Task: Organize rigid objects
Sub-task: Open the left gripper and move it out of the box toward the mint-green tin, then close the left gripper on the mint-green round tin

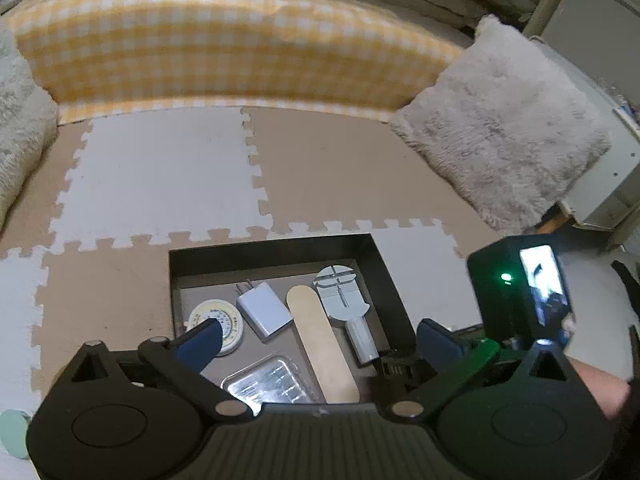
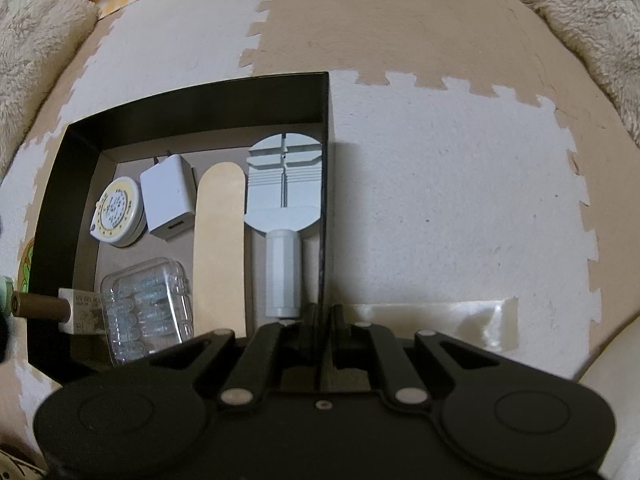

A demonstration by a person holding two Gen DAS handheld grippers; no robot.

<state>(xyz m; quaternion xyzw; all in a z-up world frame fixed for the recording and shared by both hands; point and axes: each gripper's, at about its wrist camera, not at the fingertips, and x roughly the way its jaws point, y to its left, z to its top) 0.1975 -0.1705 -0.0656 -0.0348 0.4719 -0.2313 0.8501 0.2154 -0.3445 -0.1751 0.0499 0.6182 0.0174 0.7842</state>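
A black box (image 1: 272,246) (image 2: 200,96) sits on the foam mat. In it lie a round tape measure (image 1: 218,312) (image 2: 118,210), a white charger (image 1: 264,316) (image 2: 170,200), a wooden stick (image 1: 320,340) (image 2: 218,248), a grey watch tool (image 1: 340,292) (image 2: 284,184) and a clear plastic case (image 1: 268,384) (image 2: 148,312). A small labelled box with a brown cap (image 2: 80,312) rests against the near left wall. My left gripper (image 1: 318,338) hovers above the box, open wide, nothing between its blue fingertips (image 1: 200,340). My right gripper (image 2: 320,316) is shut on the box's right wall.
Beige and white puzzle mats (image 1: 160,176) cover the floor. A yellow checked cushion (image 1: 224,44) lies behind, and fluffy cushions (image 1: 500,140) flank it. A white cabinet (image 1: 600,184) stands far right. A strip of clear tape (image 2: 432,320) lies on the mat right of the box.
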